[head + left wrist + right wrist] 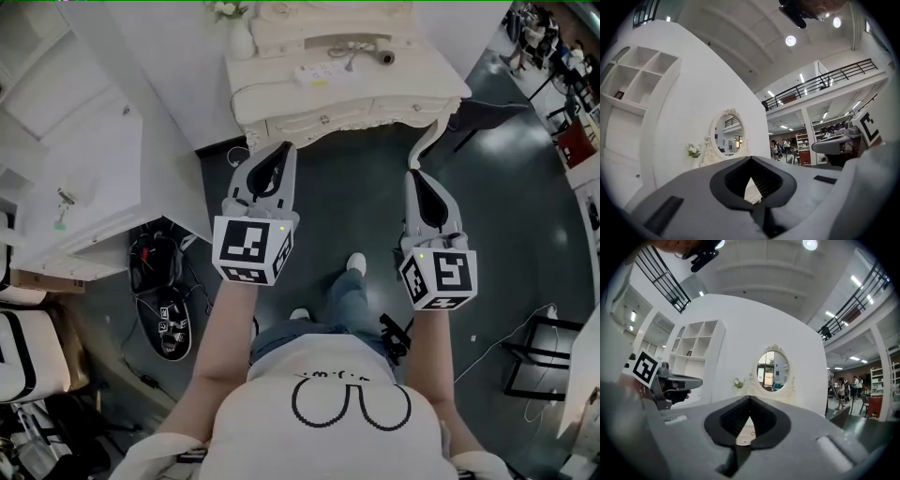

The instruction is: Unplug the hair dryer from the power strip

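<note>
White power strip [323, 71] on dressing table [412, 82], well beyond left hand-held gripper [280, 150] and right hand-held gripper [418, 176]; both closed, empty.

A person [328, 412] stands on a dark floor [366, 202] facing a white dressing table [375, 96]. The left gripper [281, 150] and right gripper [417, 176] are held level, jaws together, short of its front edge. On top lie a power strip [323, 70] and, just behind it, a hair dryer [380, 56].

White dressing table [422, 80] (oval mirror [772, 365] above) on dark glossy floor [356, 178] — white shelving [696, 345] alongside.
</note>
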The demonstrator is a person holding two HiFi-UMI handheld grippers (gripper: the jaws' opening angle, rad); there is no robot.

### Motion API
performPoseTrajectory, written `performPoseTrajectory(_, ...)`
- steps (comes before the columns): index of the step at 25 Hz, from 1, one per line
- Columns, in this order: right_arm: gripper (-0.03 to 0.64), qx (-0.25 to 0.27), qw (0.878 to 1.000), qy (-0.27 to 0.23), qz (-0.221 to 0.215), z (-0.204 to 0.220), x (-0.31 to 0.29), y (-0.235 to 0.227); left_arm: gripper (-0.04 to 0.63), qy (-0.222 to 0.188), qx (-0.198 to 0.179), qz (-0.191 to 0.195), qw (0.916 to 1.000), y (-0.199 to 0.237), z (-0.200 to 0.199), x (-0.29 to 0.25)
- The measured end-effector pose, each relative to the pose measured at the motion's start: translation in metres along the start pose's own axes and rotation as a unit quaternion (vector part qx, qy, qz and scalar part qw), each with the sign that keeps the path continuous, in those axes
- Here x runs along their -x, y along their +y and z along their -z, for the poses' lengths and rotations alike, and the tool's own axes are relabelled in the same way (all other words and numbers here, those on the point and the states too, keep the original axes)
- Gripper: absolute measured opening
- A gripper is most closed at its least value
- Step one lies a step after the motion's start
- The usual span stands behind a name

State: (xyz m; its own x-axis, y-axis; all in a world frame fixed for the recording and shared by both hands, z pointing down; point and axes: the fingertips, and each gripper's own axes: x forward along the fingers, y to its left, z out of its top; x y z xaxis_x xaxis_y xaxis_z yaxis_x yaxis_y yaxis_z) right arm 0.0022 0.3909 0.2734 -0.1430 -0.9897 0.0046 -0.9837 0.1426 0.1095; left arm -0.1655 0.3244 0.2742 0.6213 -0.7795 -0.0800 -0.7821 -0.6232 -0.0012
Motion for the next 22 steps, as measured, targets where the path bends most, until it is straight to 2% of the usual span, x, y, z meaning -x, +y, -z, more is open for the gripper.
performPoseTrajectory(4, -0.002, -0.033, 0.999, -0.007, -0.004, 0.01, -0.019, -0.025, -0.003, 0.01, -0.001, -0.009, 0.9999, 0.0, 0.011, -0.026)
performPoseTrajectory(14, 0.0, -0.034, 0.998, -0.002, -0.046, 0.019, -0.106, -0.116, -0.003, 0.008, 0.002, -0.042, 0.9991, -0.006, 0.013, -0.145)
performPoseTrajectory(22, 0.0, -0.029, 0.994, 0.009, -0.1, 0.021, -0.176, -0.189, -0.003, 0.013, 0.011, -0.088, 0.996, -0.015, 0.014, -0.238)
